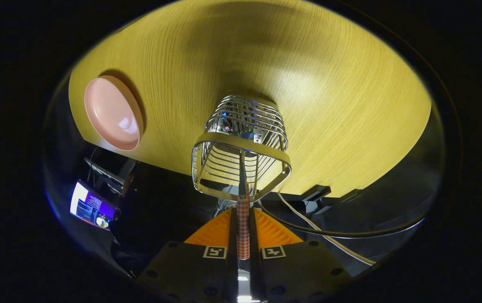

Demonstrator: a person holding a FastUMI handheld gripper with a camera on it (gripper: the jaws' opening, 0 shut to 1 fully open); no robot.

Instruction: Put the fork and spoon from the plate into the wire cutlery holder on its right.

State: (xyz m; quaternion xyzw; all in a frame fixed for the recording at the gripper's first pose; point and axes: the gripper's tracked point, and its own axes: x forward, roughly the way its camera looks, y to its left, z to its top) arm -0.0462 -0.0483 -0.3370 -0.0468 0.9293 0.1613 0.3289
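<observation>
— Gripper view: what did the gripper (243,219) hold?
— Its fingers were pinched on a checked utensil handle (243,229), tip inside the wire holder (241,147) just ahead.
— And around it?
— Yellow wood table (329,84); pink plate (112,112) off left; cables (308,223) and a screen (91,206) in the dark room.

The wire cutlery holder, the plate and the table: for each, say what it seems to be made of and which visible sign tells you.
Wire cutlery holder: shiny metal, probably chromed or stainless; thin bright wires with sharp glints.
Plate: smooth pink, likely plastic or melamine; soft gloss highlight.
Table: wood or wood-look laminate; fine grain lines, matt sheen.
The gripper holds a checked utensil handle.
</observation>
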